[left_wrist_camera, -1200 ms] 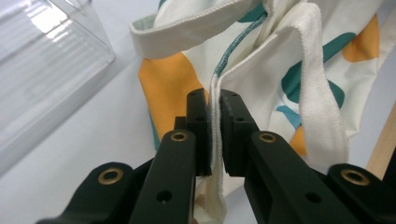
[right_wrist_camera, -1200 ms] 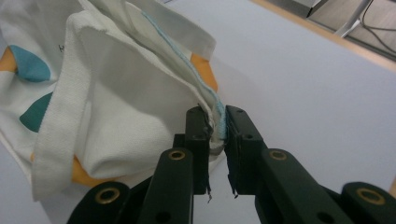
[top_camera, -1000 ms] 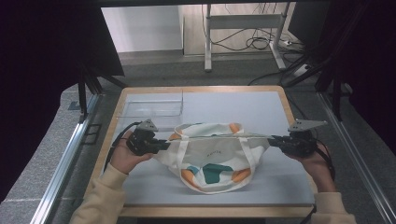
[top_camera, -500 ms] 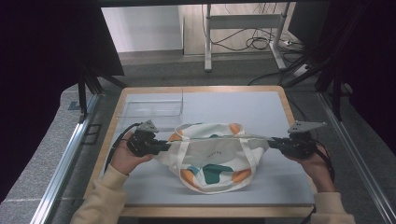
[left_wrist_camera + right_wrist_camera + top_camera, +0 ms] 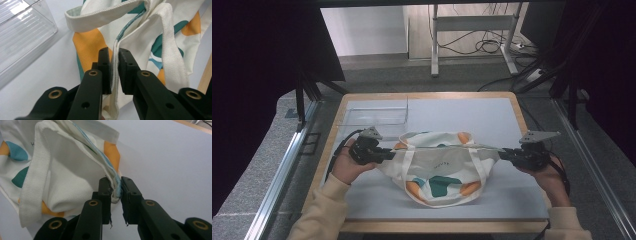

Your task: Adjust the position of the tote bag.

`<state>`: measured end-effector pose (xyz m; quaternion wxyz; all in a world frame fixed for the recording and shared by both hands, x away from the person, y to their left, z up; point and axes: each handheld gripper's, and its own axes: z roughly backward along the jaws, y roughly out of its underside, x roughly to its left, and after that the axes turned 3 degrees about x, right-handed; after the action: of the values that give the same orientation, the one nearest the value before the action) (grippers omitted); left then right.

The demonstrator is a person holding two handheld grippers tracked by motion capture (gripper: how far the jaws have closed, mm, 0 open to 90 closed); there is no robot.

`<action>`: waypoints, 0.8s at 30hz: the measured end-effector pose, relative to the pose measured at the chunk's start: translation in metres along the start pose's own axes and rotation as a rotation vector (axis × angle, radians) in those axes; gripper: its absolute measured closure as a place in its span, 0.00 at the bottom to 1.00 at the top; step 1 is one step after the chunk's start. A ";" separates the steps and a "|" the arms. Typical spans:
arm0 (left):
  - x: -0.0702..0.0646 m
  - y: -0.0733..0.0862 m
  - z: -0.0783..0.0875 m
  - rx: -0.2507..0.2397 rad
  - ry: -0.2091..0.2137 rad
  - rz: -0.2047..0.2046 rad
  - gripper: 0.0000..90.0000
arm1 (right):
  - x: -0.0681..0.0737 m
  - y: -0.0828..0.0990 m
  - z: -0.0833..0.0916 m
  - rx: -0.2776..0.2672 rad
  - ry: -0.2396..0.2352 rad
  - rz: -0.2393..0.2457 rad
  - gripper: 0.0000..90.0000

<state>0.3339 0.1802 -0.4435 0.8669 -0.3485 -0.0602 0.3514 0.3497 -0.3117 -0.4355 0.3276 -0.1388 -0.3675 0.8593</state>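
A cream tote bag (image 5: 439, 170) with orange and green patches hangs over the grey mat, its top rim pulled taut between both grippers. At the bag's left end, my left gripper (image 5: 388, 154) is shut on the rim seam. In the left gripper view the cream edge (image 5: 113, 75) runs down between the pads of that gripper (image 5: 114, 56), with a strap (image 5: 172, 47) looping to the right. My right gripper (image 5: 504, 154) holds the bag's right end. The right gripper view shows this gripper (image 5: 115, 182) pinching a bunched blue-stitched seam (image 5: 115, 186), the bag's body (image 5: 67, 177) sagging to the left.
A clear plastic box (image 5: 374, 116) stands on the mat behind the left gripper, also close by at the upper left of the left gripper view (image 5: 22, 27). The grey mat (image 5: 482, 112) lies on a wood-edged table (image 5: 519, 112). Metal rails run along both sides.
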 end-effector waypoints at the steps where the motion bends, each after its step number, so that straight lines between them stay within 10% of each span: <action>1: 0.000 0.000 0.000 0.001 -0.002 -0.002 0.89 | 0.001 0.000 0.000 0.000 0.001 0.001 0.87; 6: -0.002 -0.001 0.001 0.004 -0.002 -0.014 0.84 | 0.001 0.001 0.001 0.007 0.001 0.008 0.83; 14: -0.006 -0.003 0.024 -0.043 0.021 -0.029 0.60 | 0.005 -0.004 0.013 -0.069 0.047 -0.020 0.44; 24: -0.011 -0.007 0.034 -0.111 -0.013 -0.035 0.49 | 0.024 -0.026 0.019 -0.155 0.026 -0.040 0.38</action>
<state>0.3175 0.1881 -0.4121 0.8517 -0.3927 -0.0914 0.3347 0.3343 -0.2930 -0.4033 0.3379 -0.1676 -0.4312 0.8196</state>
